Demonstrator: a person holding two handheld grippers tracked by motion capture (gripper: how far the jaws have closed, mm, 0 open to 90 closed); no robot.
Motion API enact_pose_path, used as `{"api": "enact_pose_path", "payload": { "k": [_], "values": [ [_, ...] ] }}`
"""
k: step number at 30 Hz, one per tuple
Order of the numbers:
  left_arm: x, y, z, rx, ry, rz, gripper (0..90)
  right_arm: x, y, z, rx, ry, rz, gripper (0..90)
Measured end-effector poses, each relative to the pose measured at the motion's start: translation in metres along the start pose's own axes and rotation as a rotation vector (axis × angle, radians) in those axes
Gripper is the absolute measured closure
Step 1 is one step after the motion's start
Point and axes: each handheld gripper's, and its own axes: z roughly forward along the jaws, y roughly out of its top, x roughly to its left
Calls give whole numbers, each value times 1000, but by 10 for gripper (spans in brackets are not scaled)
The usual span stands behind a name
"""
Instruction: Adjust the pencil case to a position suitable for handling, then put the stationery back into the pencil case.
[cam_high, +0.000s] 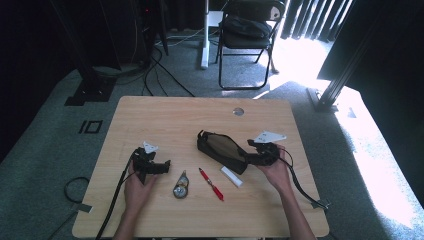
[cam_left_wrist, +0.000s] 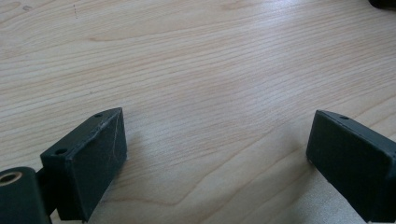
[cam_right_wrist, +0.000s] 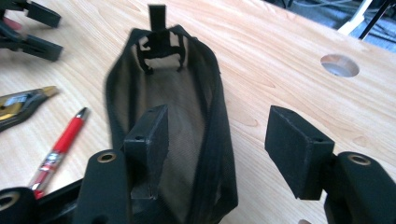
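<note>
Packing of a pencil pouch, early stage. The black mesh pouch (cam_high: 223, 150) lies open at the centre of the high view, slightly right of middle on the worktop (cam_high: 165, 115), its mouth gaping so that the brownish lining shows. Nothing can be seen inside it in the right gripper view, where the pouch (cam_right_wrist: 187, 93) runs up the middle of the frame with its zip pull standing at the far end.

Three loose items lie below the pouch in the high view, all outside it: a red pen (cam_high: 211, 184) at lower centre, a white eraser (cam_high: 231, 176) just to its right, and a small metal item (cam_high: 181, 187) to its left, too small to identify. Judged from this layout, opening the pouch is done; loading the items and closing the zip are left.

Right tongs (cam_high: 260, 152): at the right end of the pouch in the high view. In the right gripper view the right tongs (cam_right_wrist: 224, 144) stand spread, one jaw inside the pouch mouth and the other outside it over bare wood, so that the pouch's side wall lies between them. They are not yet closed on it; whether the inner jaw touches the lining cannot be told.

Left tongs (cam_high: 159, 167): at centre left in the high view, apart from every item. In the left gripper view the left tongs (cam_left_wrist: 215, 154) are spread wide over bare wood, holding nothing.
</note>
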Motion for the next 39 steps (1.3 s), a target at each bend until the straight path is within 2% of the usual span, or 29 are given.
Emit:
{"api": "enact_pose_path", "payload": {
  "k": [7, 12, 16, 31, 37, 39],
  "values": [
    [0, 0, 0, 0, 0, 0, 54, 25, 1, -20, -25, 1, -47, 420],
    [0, 0, 0, 0, 0, 0, 54, 44, 2, -23, -25, 14, -86, 420],
    [0, 0, 0, 0, 0, 0, 54, 54, 2, -24, -17, 16, -99, 419],
    [0, 0, 0, 0, 0, 0, 55, 70, -5, -27, -19, 37, -110, 426],
    [0, 0, 0, 0, 0, 0, 54, 79, -10, -27, -23, 45, -128, 486],
    [0, 0, 0, 0, 0, 0, 55, 82, -12, -26, -19, 42, -130, 531]
  ]
}}
